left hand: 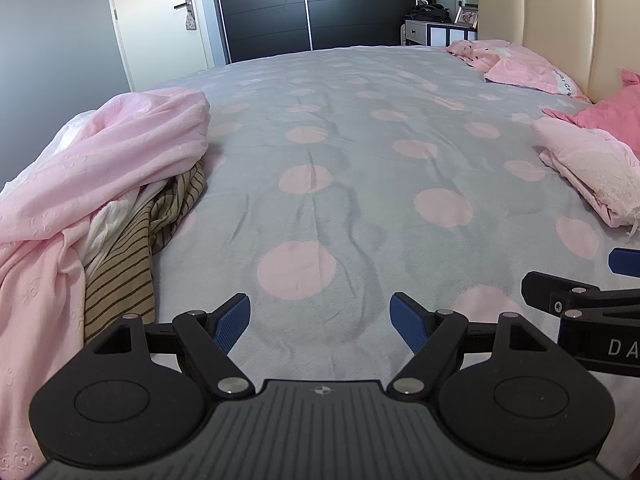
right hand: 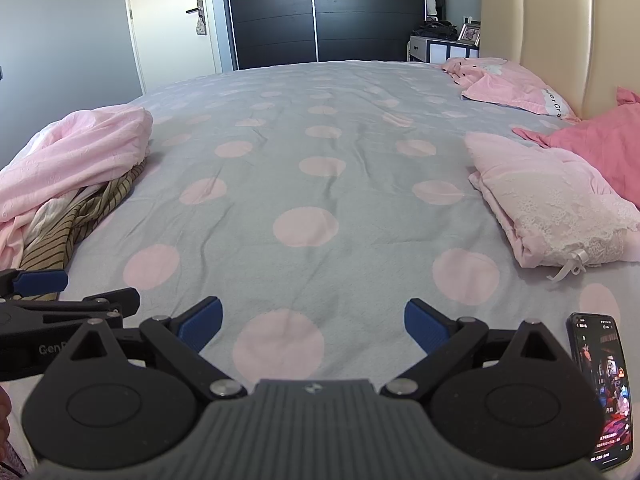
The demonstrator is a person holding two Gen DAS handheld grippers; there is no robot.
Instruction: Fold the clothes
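Note:
A heap of unfolded clothes lies on the left of the bed: a pale pink garment (left hand: 100, 168) (right hand: 76, 152) on top of a brown striped one (left hand: 128, 264) (right hand: 76, 220). A folded pale pink lace-trimmed garment (right hand: 548, 196) (left hand: 588, 164) rests on the right. My left gripper (left hand: 320, 322) stands open above the spotted bedcover, just right of the heap, nothing between its fingers. My right gripper (right hand: 313, 326) is open too, over bare bedcover, side by side with the left one. Each gripper's side shows in the other's view.
The grey bedcover with pink dots (left hand: 360, 140) (right hand: 320, 160) spreads ahead. Pink pillows (right hand: 516, 88) and a darker pink cloth (right hand: 600, 148) lie by the beige headboard (right hand: 560, 40). A lit phone (right hand: 604, 388) lies at the near right. A dark wardrobe (left hand: 312, 8) and a door (left hand: 160, 20) stand behind.

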